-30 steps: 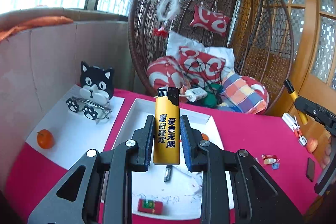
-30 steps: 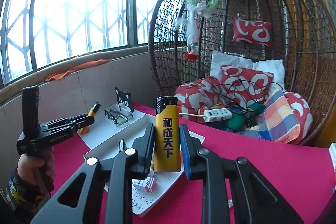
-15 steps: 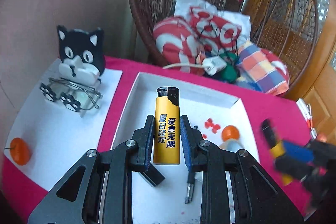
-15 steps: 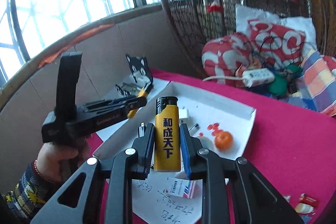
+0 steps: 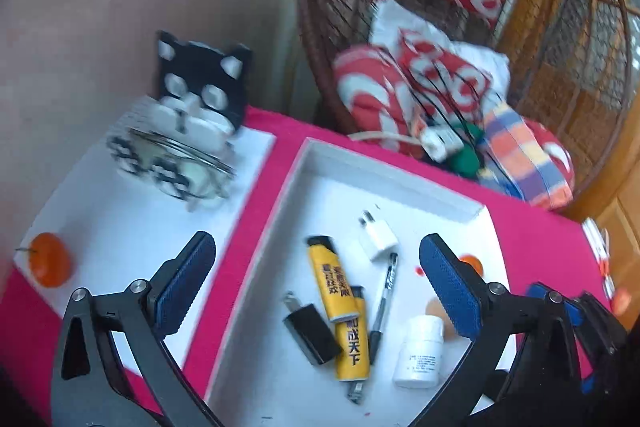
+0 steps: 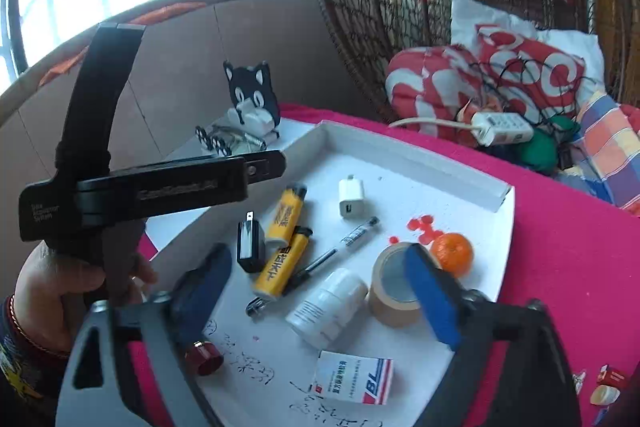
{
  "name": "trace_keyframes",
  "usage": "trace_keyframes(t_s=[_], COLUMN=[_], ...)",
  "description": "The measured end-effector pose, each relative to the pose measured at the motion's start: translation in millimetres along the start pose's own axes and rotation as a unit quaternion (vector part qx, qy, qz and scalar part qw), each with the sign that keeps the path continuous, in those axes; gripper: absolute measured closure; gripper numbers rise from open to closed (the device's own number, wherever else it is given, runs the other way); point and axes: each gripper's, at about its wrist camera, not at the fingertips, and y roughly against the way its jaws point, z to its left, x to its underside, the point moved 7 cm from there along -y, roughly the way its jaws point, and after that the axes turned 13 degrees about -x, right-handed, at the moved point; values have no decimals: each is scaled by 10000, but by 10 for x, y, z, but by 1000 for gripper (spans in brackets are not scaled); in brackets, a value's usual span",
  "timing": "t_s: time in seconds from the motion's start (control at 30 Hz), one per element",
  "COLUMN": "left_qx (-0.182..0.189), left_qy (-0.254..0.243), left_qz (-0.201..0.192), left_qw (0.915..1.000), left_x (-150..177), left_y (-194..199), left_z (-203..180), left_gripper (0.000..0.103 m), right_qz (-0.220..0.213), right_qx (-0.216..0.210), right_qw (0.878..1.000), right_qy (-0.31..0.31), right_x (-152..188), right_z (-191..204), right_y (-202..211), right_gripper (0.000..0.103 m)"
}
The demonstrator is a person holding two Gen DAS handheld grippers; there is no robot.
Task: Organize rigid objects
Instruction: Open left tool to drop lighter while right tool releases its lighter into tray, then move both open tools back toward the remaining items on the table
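Now that both yellow lighters [image 6: 285,215] [image 6: 280,265] are down in the white tray [image 6: 505,195], no longer clamped upright like a sec ago, that drop-off looks done. They lie touching, btwn black charger [image 6: 250,241] & pen [image 6: 338,251]. Left gripper [image 5: 316,279] fingers spread wide, empty. Right gripper [image 6: 320,291] likewise, hovering over tray, holding nothing.

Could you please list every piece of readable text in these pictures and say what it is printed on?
"和成天下": nearer yellow lighter in the white tray.
"BL": medicine box.
"Data Acquisition System", faint: left gripper body.
Farther yellow lighter, white bottle, pen and handwriting on the tray: too blurred.
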Motion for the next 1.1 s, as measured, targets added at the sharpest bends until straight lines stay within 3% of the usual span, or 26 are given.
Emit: trace_keyframes(t_s=[0.1, 0.3, 0.33, 0.4, 0.47, 0.67, 0.9, 1.1], left_qx=[16, -31, -7, 164, 274, 411, 807, 1170], left_qy=[352, 588, 639, 806, 852, 524, -140, -920], left_qz=[-165, -584, -627, -732, -842, -1092, -715, -435], left_qw=[9992, 9966, 9960, 9939, 9924, 9918, 9941, 9879], left_x=[-10, -5, 3, 50, 71, 2, 203, 482], left_y=[142, 535, 588, 751, 883, 1146, 1105, 1074], left_z=[117, 144, 135, 116, 72, -227, -861, -1631], left_gripper=[0, 0, 0, 0, 0, 0, 0, 0], right_qz=[-185, -276, -261, -251, -309, -615, -876, -1123], right_qx=[124, 172, 171, 152, 153, 245, 600, 1244], right_qw=[9997, 9994, 9995, 9996, 9994, 9975, 9924, 9803], right_qy=[121, 125, 74, 5, -56, -234, -626, -1047], right_x=[-29, 7, 28, 69, 103, 98, 197, 454], right_z=[-5, 20, 16, 5, -19, -185, -622, -1203], right_y=[115, 237, 245, 272, 329, 601, 998, 1555], right_gripper=[13, 13, 12, 0, 0, 0, 0, 0])
